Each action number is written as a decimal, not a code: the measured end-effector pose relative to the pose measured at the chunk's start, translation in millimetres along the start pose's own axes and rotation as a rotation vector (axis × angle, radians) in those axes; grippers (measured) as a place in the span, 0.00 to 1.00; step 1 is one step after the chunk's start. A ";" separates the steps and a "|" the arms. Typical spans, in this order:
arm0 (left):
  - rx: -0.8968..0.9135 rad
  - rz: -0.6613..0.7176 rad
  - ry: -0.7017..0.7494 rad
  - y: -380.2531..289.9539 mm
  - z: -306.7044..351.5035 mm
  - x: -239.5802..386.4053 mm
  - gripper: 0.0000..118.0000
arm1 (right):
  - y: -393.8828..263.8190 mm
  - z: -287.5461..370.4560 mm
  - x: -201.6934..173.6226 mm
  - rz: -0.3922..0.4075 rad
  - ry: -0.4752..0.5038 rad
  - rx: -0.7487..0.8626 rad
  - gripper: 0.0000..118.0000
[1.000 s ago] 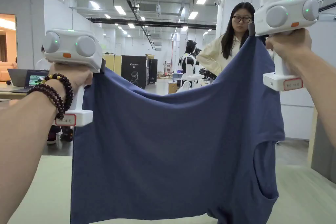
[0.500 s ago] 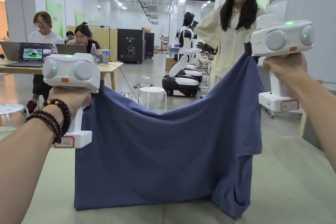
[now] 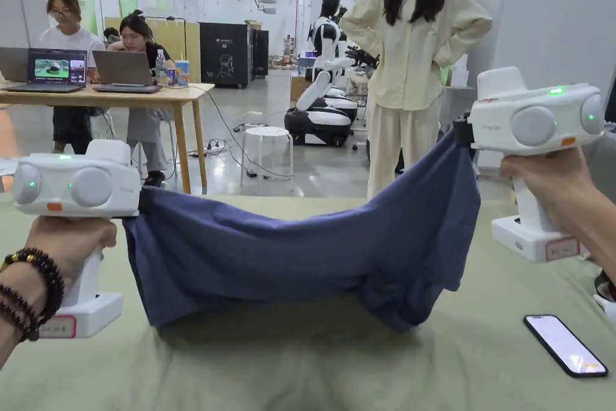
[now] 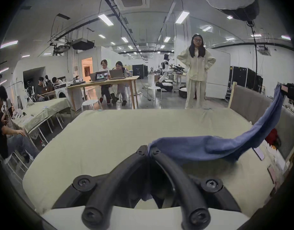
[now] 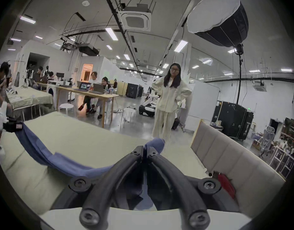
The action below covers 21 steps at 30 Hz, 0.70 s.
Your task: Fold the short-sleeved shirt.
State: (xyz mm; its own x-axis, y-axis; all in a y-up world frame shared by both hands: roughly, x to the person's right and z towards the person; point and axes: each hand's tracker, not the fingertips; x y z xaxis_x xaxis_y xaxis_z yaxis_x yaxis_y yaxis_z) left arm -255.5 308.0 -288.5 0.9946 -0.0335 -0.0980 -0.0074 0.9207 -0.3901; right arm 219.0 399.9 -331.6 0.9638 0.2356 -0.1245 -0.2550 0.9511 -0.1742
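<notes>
Left gripper (image 4: 147, 152): jaws pinching one shirt (image 3: 301, 256) corner.
Right gripper (image 5: 145, 149): pinching the other corner, held higher.
Shirt: stretched left-right, sagging onto the table (image 3: 301, 370).

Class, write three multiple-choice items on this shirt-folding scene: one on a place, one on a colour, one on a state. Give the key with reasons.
1. Where does the phone lie?
A on the stool
B on the green table, toward the right gripper
C under the shirt

2. What colour is the shirt?
A red
B white
C blue

3. How are the left gripper jaws?
A shut on the shirt
B open
C shut on nothing

Key: B, it lies on the cloth at the right; C, the fabric is blue; A, both jaws pinch a corner.
</notes>
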 end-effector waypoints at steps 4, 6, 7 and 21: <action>-0.044 0.033 -0.058 -60.0 32.9 -7.1 0.00 | -56.5 53.6 -10.6 0.038 0.032 -0.013 0.03; -0.047 0.018 -0.066 -89.7 46.0 -6.8 0.00 | -86.2 74.4 -15.6 0.019 0.062 -0.031 0.03; -0.061 -0.023 -0.073 -104.8 51.6 -5.4 0.00 | -102.2 84.5 -18.2 0.006 0.070 -0.048 0.03; -0.157 -0.016 -0.097 -231.1 88.4 17.5 0.00 | -297.3 133.1 -60.2 -0.038 0.064 -0.352 0.03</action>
State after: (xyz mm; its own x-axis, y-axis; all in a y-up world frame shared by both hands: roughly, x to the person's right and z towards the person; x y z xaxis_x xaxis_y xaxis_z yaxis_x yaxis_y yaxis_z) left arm -227.2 129.0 -119.1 1.0000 -0.0028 -0.0051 -0.0003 0.8484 -0.5293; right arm 247.2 129.5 -142.3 0.9691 0.1783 -0.1702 -0.2412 0.8291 -0.5044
